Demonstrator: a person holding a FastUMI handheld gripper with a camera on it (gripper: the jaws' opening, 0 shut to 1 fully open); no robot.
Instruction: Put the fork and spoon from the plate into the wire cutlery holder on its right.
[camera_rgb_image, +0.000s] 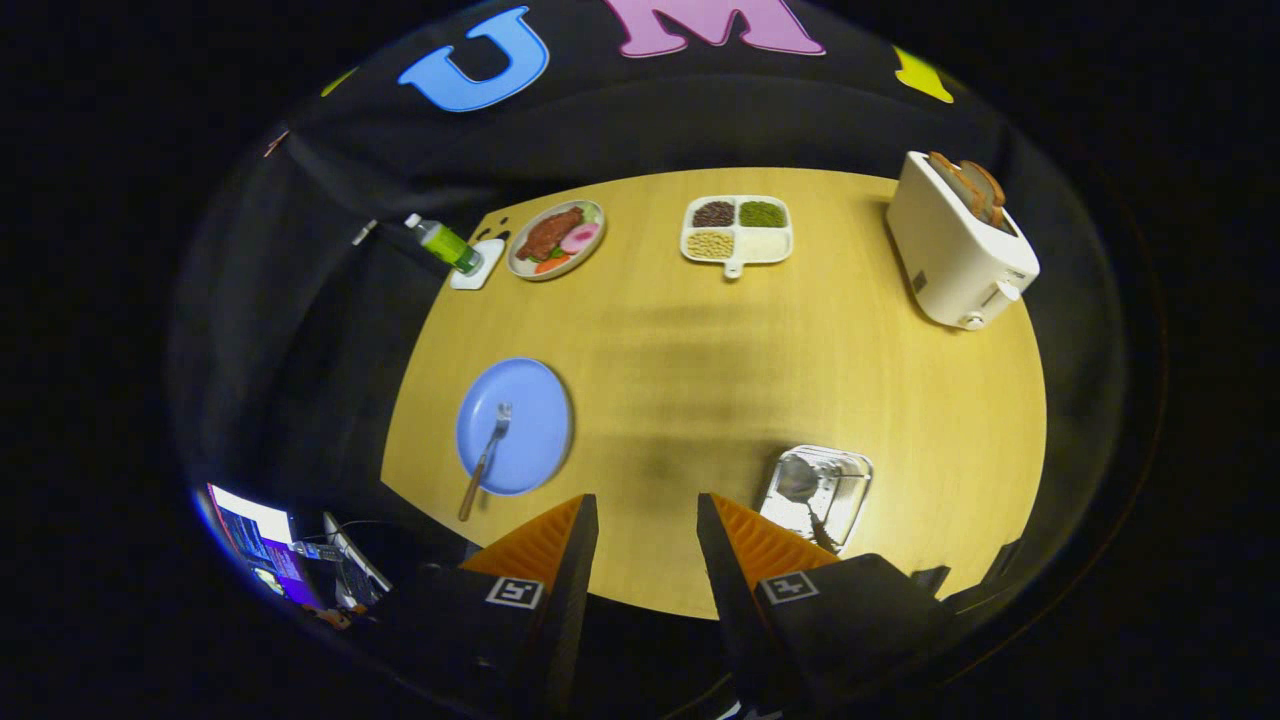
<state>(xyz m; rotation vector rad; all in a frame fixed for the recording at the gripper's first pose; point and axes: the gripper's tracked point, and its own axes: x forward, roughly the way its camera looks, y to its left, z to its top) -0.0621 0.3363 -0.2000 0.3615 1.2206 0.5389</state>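
A blue plate (530, 405) lies on the wooden table (700, 370), to the left of and beyond my left finger. A fork (484, 460) with a wooden handle rests on it, tines toward the plate's middle, handle sticking out over the plate's near rim. The wire cutlery holder (818, 492) stands just beyond my right finger, seen from above, with a spoon (806, 492) lying inside it. My gripper (647, 515) hovers high over the table's near edge, open, with nothing between its fingers.
At the table's far side stand a white toaster (955, 250) with bread, a divided tray of beans (738, 232), a plate of food (555, 240) and a green bottle (445, 244) on a white coaster. A laptop screen (262, 545) glows left of the fingers.
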